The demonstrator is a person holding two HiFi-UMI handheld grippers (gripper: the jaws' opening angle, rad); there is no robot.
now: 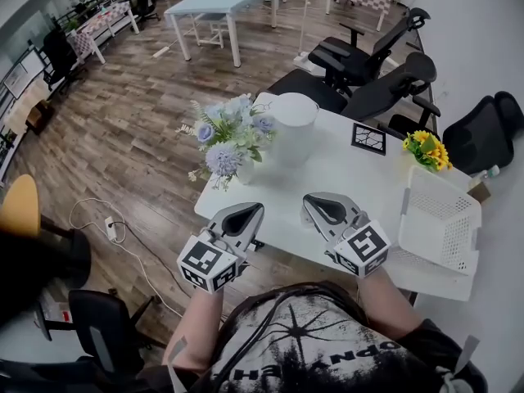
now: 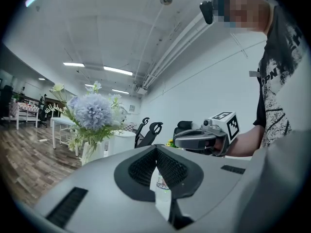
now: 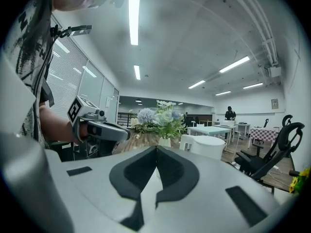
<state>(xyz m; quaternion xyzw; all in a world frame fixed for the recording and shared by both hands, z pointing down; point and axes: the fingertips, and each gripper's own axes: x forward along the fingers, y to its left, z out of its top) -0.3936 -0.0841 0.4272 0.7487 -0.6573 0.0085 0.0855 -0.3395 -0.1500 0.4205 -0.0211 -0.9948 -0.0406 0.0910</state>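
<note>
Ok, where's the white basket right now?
In the head view the basket lies at the right end of the table, just right of the right gripper, with the yellow flowers beyond it.

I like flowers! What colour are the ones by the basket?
Yellow flowers, clearest in the head view.

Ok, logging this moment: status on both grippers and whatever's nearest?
Left gripper shut, empty. Right gripper shut, empty. Flower vase nearest, untouched. Nothing in between.
</note>
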